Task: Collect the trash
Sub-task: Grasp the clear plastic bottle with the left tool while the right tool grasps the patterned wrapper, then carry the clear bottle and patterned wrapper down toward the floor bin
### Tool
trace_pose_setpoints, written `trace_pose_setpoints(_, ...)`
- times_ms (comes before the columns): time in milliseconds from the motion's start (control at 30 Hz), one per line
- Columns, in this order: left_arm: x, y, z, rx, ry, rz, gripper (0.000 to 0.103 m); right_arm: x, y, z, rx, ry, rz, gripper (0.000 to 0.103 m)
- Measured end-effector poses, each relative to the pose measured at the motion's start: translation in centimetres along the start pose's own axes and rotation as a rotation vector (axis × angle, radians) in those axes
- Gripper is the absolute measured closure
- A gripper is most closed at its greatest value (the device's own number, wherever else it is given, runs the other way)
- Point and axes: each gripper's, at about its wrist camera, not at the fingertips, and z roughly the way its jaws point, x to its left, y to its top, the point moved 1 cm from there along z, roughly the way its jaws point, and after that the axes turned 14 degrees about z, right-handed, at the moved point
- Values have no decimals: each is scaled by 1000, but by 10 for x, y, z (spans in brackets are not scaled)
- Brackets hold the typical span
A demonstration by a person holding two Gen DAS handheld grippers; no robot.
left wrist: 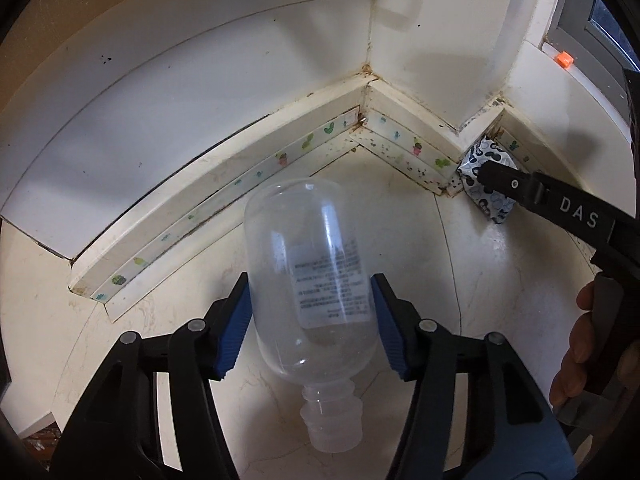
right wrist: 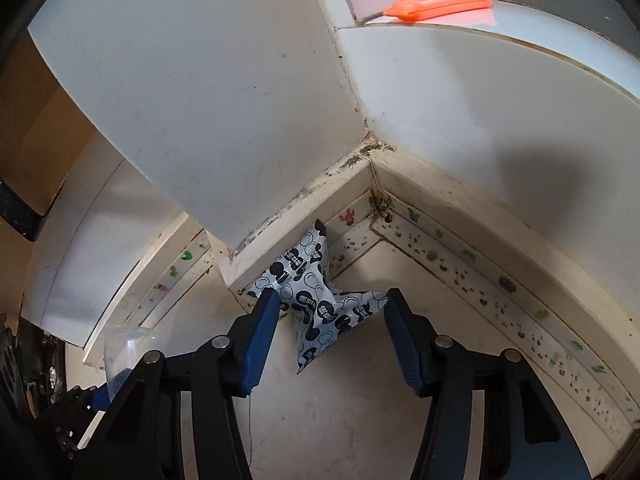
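The left gripper (left wrist: 310, 322) has its pads against the clear bottle (left wrist: 310, 276), long axis from 12 to 6 o'clock, neck nearest; the right gripper (right wrist: 330, 334) stands half open astride the patterned wrapper (right wrist: 320, 300) at the skirting corner (right wrist: 376, 196), its right pad clear.

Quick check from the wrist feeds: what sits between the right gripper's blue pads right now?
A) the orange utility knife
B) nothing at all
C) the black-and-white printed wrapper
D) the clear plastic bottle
C: in the right wrist view the printed wrapper lies on the floor by the baseboard corner, between the right gripper pads; the clear bottle is at the left gripper.
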Motion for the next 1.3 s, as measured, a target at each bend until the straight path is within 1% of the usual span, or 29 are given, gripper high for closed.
trace_pose_setpoints(33, -1, -1, 0, -3, 3, 4, 49, -1, -3, 0, -3, 3, -1, 55)
trace_pose_setpoints(67, -2, -2, 0, -7, 6, 8, 49, -2, -6, -1, -5, 6, -1, 64)
trace_pose_setpoints(100, -3, -3, -1, -10, 11, 13, 49, -4, -7, -4, -11, -2, 0, 70)
trace_pose_setpoints(300, -8, -9, -5, -4, 1, 33, 51, 1, -32, -3, -7, -11, -1, 72)
trace_pose_setpoints(333, -7, -9, -6, -3, -3, 36, 51, 4, -37, -7, -8, -17, -2, 72)
trace_pose_setpoints(400, -6, -13, -14, -5, -15, 51, 51, 7, -48, -13, -15, -12, 5, 78)
trace_pose_setpoints(567, -3, -26, -37, -31, -44, 113, 51, 15, -80, -34, -40, -9, 45, 79)
trace_pose_setpoints(667, 3, -35, -51, -38, -72, 141, 52, 12, -97, -56, -45, -9, 69, 79)
trace_pose_setpoints(700, 5, -39, -58, -40, -91, 150, 52, 15, -109, -63, -51, -12, 78, 79)
trace_pose_setpoints(767, 10, -49, -77, -47, -124, 172, 52, 8, -120, -92, -66, -7, 103, 80)
trace_pose_setpoints(800, 13, -54, -85, -52, -142, 189, 52, 0, -122, -115, -75, -5, 115, 80)
trace_pose_setpoints(967, 32, -86, -128, -76, -238, 282, 52, 20, -174, -177, -125, -30, 162, 80)
trace_pose_setpoints(1167, 66, -129, -174, -83, -365, 400, 52, 66, -260, -244, -213, -69, 246, 80)
trace_pose_setpoints(1300, 86, -158, -199, -93, -415, 481, 52, 101, -324, -281, -272, -97, 316, 80)
